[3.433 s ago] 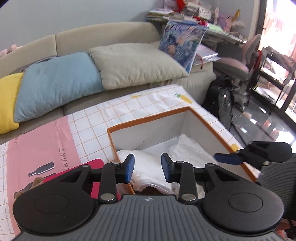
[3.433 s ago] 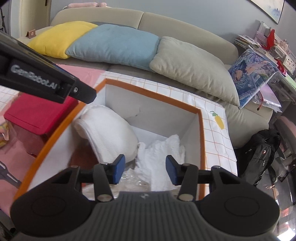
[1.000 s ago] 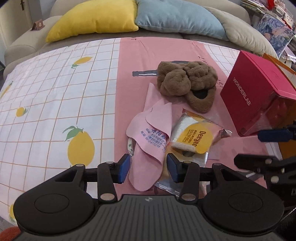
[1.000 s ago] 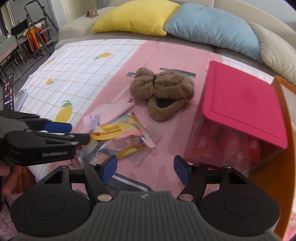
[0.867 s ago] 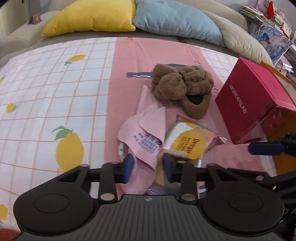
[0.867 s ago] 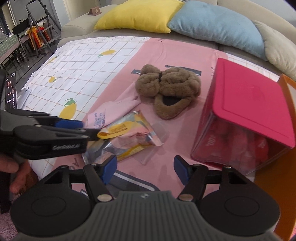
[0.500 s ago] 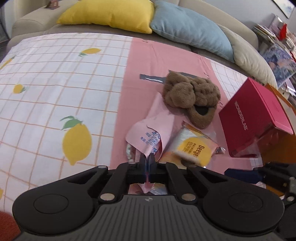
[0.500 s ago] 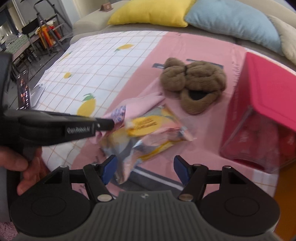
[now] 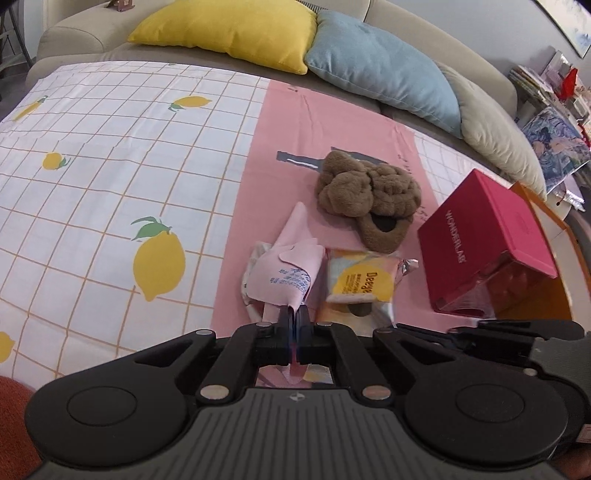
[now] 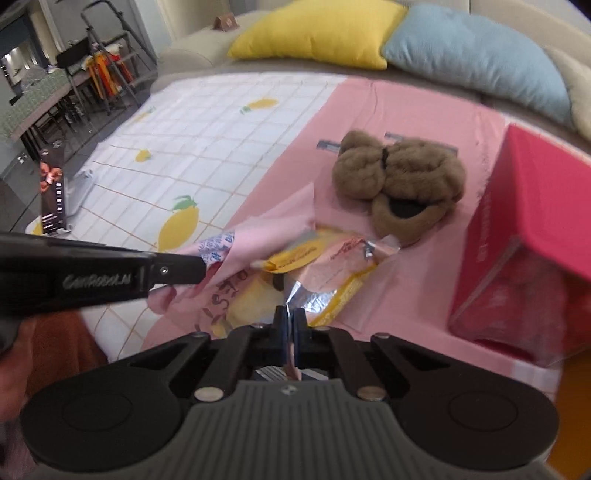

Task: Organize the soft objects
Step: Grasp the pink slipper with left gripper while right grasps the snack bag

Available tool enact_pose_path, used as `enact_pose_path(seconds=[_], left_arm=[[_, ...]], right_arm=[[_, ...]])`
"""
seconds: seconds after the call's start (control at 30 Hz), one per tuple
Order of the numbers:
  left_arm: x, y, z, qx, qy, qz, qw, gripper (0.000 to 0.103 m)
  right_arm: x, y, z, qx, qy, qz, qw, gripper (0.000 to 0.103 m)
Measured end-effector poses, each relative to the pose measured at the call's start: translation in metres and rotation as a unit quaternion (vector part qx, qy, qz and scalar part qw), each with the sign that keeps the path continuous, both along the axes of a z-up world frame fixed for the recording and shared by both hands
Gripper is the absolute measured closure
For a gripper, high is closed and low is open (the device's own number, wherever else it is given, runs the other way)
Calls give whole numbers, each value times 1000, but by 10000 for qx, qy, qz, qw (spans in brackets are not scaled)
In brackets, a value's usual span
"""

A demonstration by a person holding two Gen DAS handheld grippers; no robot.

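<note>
My left gripper (image 9: 294,314) is shut on the near edge of a pink cloth (image 9: 286,269) with blue print, lifted off the bed. In the right wrist view the left gripper (image 10: 201,267) shows from the side, pinching the same pink cloth (image 10: 266,229). My right gripper (image 10: 290,317) is shut on the foil edge of a yellow snack packet (image 10: 325,266), which also shows in the left wrist view (image 9: 360,284). A pair of brown fuzzy slippers (image 9: 369,192) lies beyond them on the pink strip (image 10: 399,177).
A red box (image 9: 487,236) stands to the right (image 10: 535,206), with an orange-rimmed storage box edge (image 9: 546,218) behind it. Yellow (image 9: 229,33), blue (image 9: 388,70) and beige cushions line the sofa back. The lemon-print sheet (image 9: 110,155) spreads to the left.
Both grippers came from the storage box to the bed. The left gripper shut on the pink cloth first; the right gripper has now shut on the snack packet. Both items are raised slightly.
</note>
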State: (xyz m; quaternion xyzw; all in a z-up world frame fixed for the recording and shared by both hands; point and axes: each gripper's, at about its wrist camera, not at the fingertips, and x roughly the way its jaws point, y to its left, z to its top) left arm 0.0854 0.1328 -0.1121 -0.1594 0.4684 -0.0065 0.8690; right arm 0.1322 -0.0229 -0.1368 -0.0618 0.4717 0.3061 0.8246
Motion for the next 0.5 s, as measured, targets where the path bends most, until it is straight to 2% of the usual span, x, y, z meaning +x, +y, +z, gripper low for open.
enact_pose_path(seconds=[0.1, 0.23, 0.37, 0.5], left_arm=[[-5, -7, 6, -201, -3, -101, 9997, 102], [-9, -28, 3, -545, 256, -567, 9966, 102], [-11, -57, -7, -251, 633, -1094, 9917, 102], [-10, -67, -21, -35, 1098, -1265, 9859, 96]], right_arm=[[-11, -23, 15, -85, -228, 49, 9997, 103], [-23, -52, 16, -344, -67, 16, 9994, 103], [-31, -75, 3, -655, 203, -139, 9975, 103], [-29, -88, -6, -685, 480, -345, 9959, 103]])
